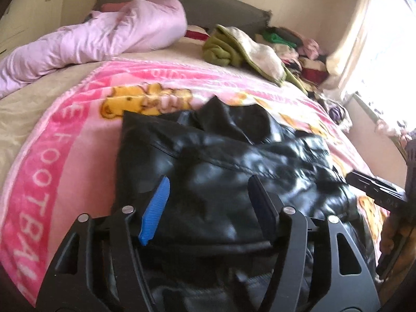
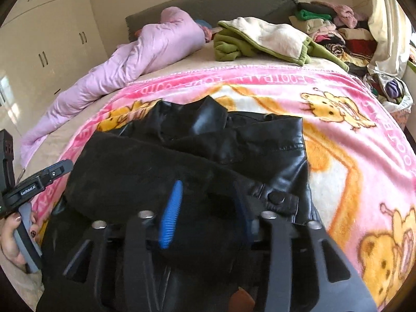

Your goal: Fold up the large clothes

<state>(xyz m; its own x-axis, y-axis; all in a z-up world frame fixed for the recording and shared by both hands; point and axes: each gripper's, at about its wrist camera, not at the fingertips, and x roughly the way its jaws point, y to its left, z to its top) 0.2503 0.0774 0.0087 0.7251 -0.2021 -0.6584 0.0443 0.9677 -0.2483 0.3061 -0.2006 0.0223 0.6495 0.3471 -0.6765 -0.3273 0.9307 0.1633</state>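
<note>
A black leather jacket (image 1: 221, 150) lies bunched and partly folded on a pink cartoon blanket (image 1: 78, 156), collar toward the headboard. My left gripper (image 1: 209, 182) hovers over its near part, open, with blue pads (image 1: 156, 208) apart and nothing pinched. In the right wrist view the same jacket (image 2: 260, 140) shows a snap tab at its right hem. My right gripper (image 2: 208, 184) is open just above the dark fabric, and its pads (image 2: 170, 213) hold nothing. The other tool's body (image 2: 39, 182) shows at the left, held by a hand (image 2: 15, 239).
A rumpled lilac duvet (image 2: 124, 70) lies at the bed's far left. A green and cream garment (image 2: 260, 39) sits near the grey headboard (image 2: 221, 2). Stacked clothes (image 2: 338, 31) fill the far right corner by a curtain. Cream wardrobes (image 2: 52, 39) stand at the left.
</note>
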